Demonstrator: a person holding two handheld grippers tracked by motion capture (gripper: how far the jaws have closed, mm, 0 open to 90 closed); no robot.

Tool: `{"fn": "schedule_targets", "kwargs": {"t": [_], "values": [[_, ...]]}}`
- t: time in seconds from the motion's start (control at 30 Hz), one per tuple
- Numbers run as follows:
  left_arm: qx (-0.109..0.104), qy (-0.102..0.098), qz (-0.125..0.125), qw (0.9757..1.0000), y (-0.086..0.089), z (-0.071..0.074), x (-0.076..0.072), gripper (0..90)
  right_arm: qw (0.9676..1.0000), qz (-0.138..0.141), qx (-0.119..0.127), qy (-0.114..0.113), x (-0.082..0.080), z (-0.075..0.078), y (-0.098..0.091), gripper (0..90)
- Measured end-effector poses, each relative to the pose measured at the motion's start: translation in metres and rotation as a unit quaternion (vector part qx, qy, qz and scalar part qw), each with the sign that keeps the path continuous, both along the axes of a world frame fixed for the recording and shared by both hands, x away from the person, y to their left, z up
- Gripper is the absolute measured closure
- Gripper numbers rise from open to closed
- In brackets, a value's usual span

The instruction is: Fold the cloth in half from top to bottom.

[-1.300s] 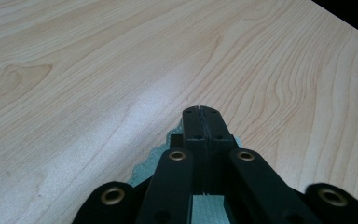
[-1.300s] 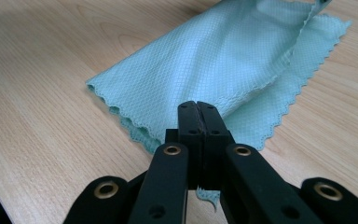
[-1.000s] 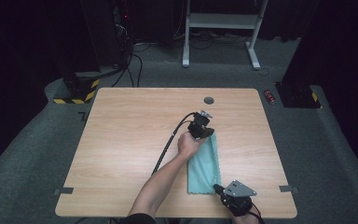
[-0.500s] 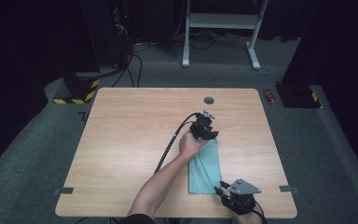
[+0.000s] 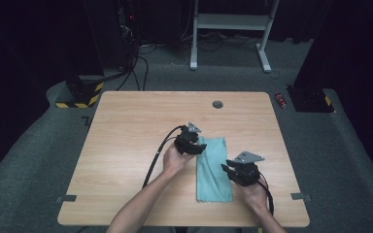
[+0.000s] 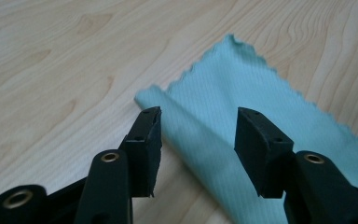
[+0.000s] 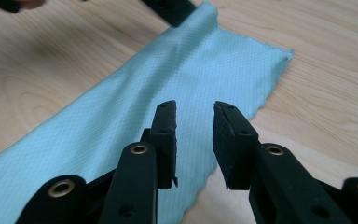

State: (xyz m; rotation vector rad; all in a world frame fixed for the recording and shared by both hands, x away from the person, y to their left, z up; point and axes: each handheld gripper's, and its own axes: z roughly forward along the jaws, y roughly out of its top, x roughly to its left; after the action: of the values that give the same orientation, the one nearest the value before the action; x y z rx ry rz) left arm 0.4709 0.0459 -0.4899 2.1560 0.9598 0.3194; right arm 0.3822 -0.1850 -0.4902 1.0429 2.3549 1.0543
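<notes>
On the wooden table [image 5: 126, 145], toward the right of its middle: a light blue cloth [image 5: 213, 170], folded into a long strip running from the far side toward the near edge, lying flat. At the left, the left gripper [image 5: 193, 145] held just beside the far left corner of the cloth, jaws spread fairly wide, just been opening, nothing clamped between them; in the left gripper view [image 6: 198, 140], the folded left edge of the cloth [image 6: 242, 135] passing under the gap, not pinched, the scalloped end reaching away beyond the tips. Further right, the right gripper [image 5: 238, 171] poised at the right edge of the cloth, about midway along its length, jaws narrower, just been closing a little, gripping nothing; in the right gripper view [image 7: 195, 140], the cloth [image 7: 135, 116] spread below and left of the tips, its wavy edge crossing under the gap, bare wood to the right.
</notes>
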Motion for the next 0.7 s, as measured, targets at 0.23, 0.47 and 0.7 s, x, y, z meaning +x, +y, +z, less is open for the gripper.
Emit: {"fn": "schedule_targets", "kwargs": {"t": [0.23, 0.47, 0.7], "values": [[0.016, 0.003, -0.01, 0.9998, -0.004, -0.01, -0.007, 49.2, 0.9995, 0.013, -0.021, 0.019, 0.022, -0.014, 0.019, 70.5], [0.057, 0.005, 0.008, 0.9983, 0.001, -0.019, -0.007, 49.8, 0.9993, 0.001, -0.025, 0.03, 0.034, -0.022, 0.016, 70.5], [0.022, -0.006, 0.004, 0.9997, 0.01, -0.012, -0.022, 49.8, 0.999, -0.014, -0.032, 0.029, 0.039, -0.022, 0.009, 69.8]]}}
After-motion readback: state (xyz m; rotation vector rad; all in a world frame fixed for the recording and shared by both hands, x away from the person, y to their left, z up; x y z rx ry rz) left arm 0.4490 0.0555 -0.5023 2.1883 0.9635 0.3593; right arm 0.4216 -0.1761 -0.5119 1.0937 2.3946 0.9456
